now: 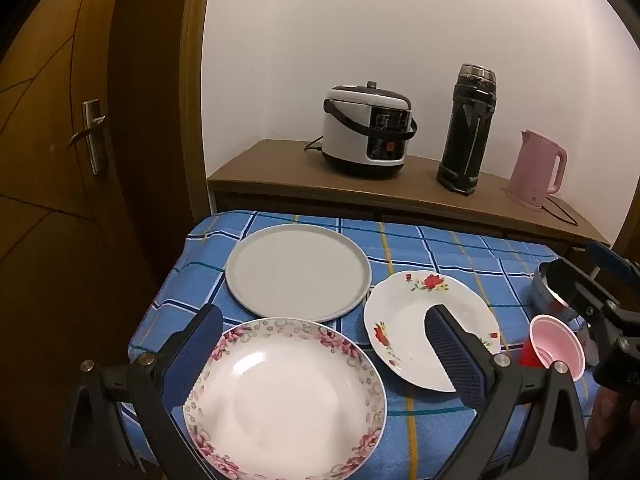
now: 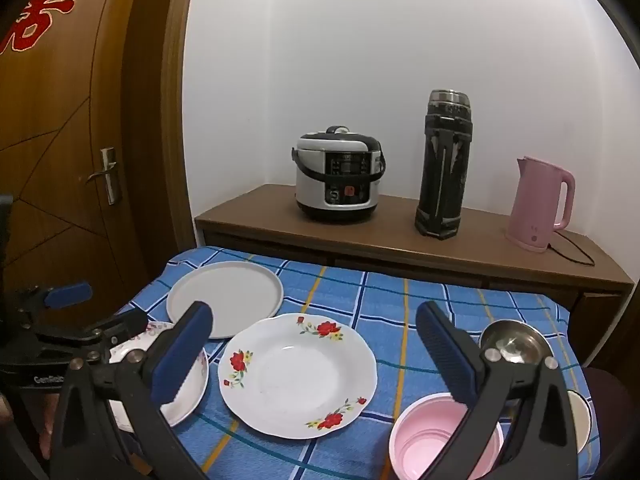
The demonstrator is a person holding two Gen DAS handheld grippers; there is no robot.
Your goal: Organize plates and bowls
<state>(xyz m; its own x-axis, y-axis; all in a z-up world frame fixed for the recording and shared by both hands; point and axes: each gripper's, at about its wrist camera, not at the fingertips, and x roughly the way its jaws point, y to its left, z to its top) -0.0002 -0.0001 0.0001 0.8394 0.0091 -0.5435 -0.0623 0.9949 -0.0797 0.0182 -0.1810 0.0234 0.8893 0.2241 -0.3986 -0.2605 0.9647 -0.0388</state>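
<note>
Nearest the left wrist lens, the pink-flowered plate (image 1: 284, 400) lies flat on the blue checked tablecloth (image 1: 440, 248), right under the left gripper (image 1: 324, 332), whose blue-padded fingers (image 1: 452, 352) stand wide apart above it and touch nothing. Taking this plate as the landmark: the plain grey plate (image 1: 298, 270) sits just beyond it, toward the wall, very close, though contact cannot be judged. To its right lies the white red-rose plate (image 1: 404, 320), close beside it and near the grey one too. Farther right of the landmark, at the cloth's edge, a pink bowl (image 1: 558, 346) shows tilted in the fisheye, with a steel bowl (image 1: 544, 290) behind it.

From the right wrist view, the right gripper (image 2: 314, 320) hangs over the red-rose plate (image 2: 298, 374), its fingers (image 2: 444, 350) likewise spread with nothing between them. The pink bowl (image 2: 444, 436) lies low and near, the steel bowl (image 2: 516, 340) just past it, and a white bowl (image 2: 580, 420) shows partly at the far right edge.

Well beyond the landmark plate, a wooden sideboard (image 2: 248, 208) against the wall carries a rice cooker (image 2: 338, 176), a tall dark flask (image 2: 444, 164) and a pink kettle (image 2: 540, 204). A wooden door (image 2: 60, 140) stands to the left.
</note>
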